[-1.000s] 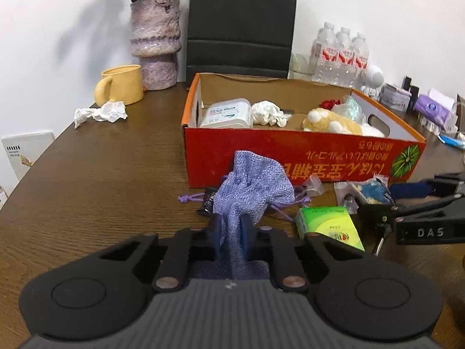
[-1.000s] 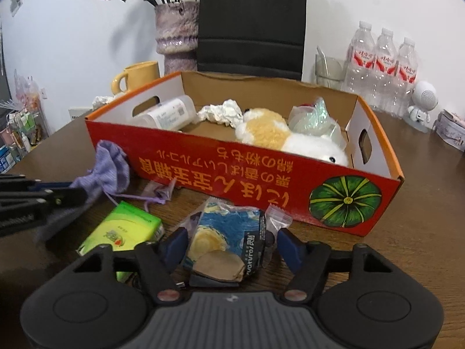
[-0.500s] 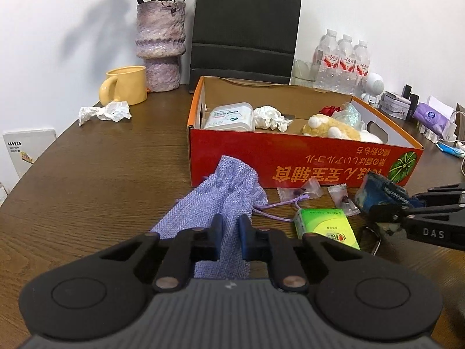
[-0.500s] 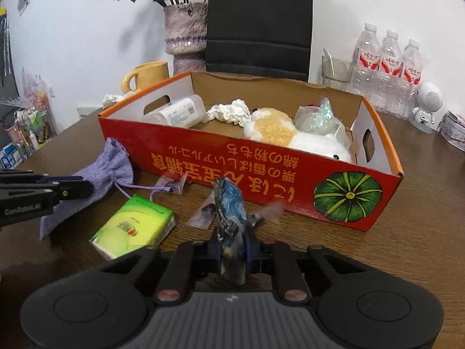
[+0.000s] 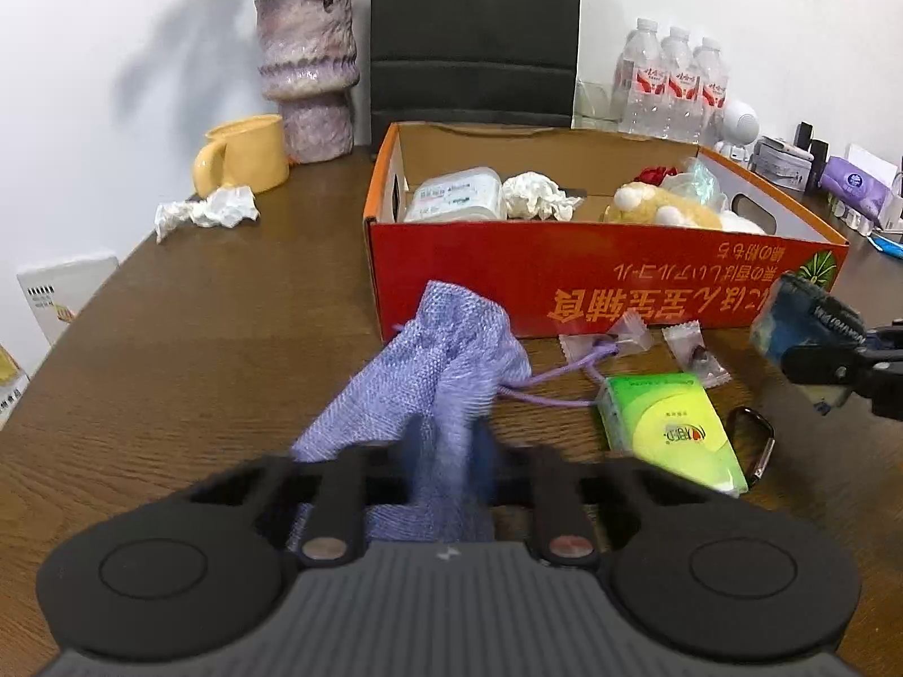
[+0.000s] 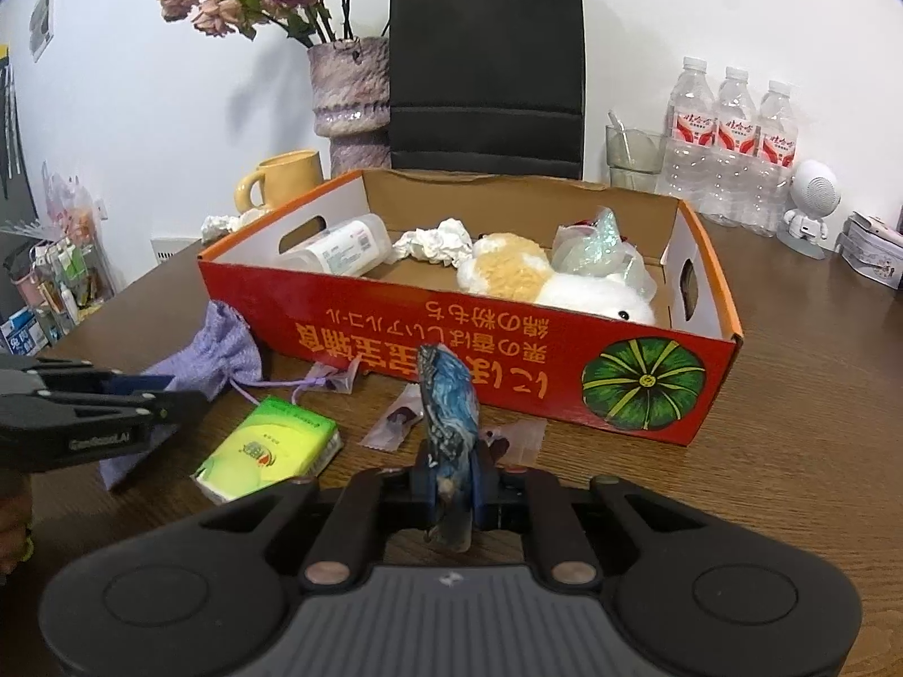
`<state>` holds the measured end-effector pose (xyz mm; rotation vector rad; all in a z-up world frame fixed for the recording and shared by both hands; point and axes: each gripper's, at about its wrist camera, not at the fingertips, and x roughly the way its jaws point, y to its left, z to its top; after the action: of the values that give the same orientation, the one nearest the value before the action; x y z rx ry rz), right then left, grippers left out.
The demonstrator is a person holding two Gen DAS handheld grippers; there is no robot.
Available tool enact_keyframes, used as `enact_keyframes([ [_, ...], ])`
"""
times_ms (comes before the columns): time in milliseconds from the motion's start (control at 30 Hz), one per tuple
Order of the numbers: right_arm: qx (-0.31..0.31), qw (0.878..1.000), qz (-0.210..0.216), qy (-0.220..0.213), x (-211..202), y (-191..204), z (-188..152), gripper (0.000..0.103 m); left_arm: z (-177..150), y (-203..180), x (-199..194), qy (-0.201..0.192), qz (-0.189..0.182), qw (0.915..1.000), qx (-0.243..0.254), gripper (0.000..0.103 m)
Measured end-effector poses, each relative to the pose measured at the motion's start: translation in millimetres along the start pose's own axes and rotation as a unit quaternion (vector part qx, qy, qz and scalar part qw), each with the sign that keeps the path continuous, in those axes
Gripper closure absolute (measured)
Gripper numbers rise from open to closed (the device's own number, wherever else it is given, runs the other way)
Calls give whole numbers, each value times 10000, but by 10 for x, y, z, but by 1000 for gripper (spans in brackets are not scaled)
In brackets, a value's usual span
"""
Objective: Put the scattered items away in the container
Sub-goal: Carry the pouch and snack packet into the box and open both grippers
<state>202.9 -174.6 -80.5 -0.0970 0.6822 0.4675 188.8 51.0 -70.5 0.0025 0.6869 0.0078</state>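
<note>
Left wrist view: left hand-held gripper (image 5: 448, 465) clamped on lilac drawstring pouch (image 5: 451, 355), pouch trailing forward onto the counter (image 5: 186, 350). Right wrist view: right hand-held gripper (image 6: 451, 485) closing on blue patterned packet (image 6: 448, 423), held upright, pads pressing it. Red box (image 6: 508, 361) just ahead, already loaded with wipes tub, crumpled tissue, plush toy, clear wrapper. Judged partly done. Left outside: green tissue pack (image 6: 271, 448) beside the right gripper, small sweet wrappers (image 6: 395, 423) ahead, plus both gripped items.
</note>
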Motion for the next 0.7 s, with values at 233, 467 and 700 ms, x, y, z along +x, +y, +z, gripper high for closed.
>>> enact_keyframes([
  [233, 128, 9997, 43, -214, -186, -85, 38, 93, 40, 106, -355, -501, -35, 9982, -315, 96],
  [467, 282, 9983, 160, -480, -372, -176, 184, 93, 299, 136, -789, -1097, -350, 9928, -337, 96],
  [700, 59, 9973, 111, -721, -360, -284, 727, 93, 1055, 19, -762, -1324, -935, 9866, -188, 96],
])
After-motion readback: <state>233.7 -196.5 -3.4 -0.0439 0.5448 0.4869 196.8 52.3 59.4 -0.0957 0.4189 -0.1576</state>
